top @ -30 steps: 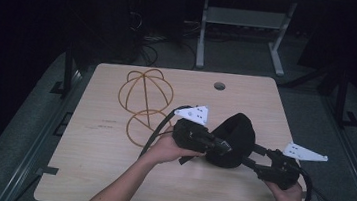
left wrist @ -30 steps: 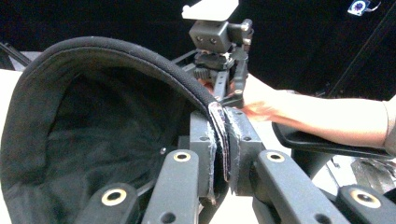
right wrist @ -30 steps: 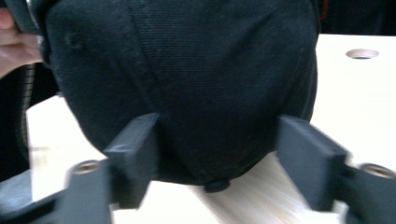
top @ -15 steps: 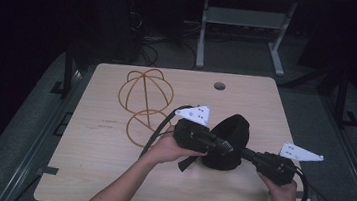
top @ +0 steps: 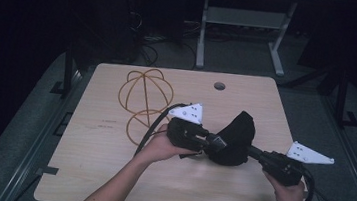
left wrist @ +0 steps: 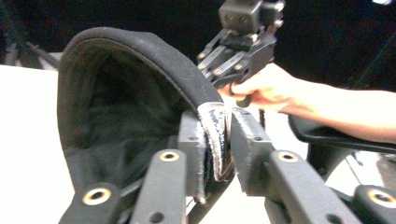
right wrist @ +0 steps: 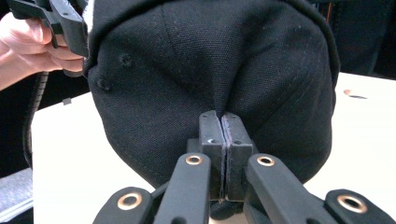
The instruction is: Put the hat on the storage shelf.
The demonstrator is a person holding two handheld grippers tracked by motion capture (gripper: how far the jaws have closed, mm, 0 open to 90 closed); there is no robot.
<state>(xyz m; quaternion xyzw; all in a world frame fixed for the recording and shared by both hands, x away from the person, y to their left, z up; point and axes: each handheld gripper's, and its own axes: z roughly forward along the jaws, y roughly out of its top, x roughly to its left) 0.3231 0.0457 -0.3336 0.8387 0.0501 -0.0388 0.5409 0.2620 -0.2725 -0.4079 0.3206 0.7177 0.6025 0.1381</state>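
We hold the cap (top: 235, 136) above the counter (top: 108, 173): right gripper (right wrist: 223, 135) pinches its crown, left gripper (left wrist: 217, 140) loosens on its brim edge. The wire stand (top: 144, 94) waits empty.

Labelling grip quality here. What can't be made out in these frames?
- High view: both grip points hidden behind the black cap, too small to read.
- Left gripper view: whether the left gripper presses the cap's edge; a gap shows.
- Right gripper view: right gripper pinches fabric; depth of hold hidden between jaws.
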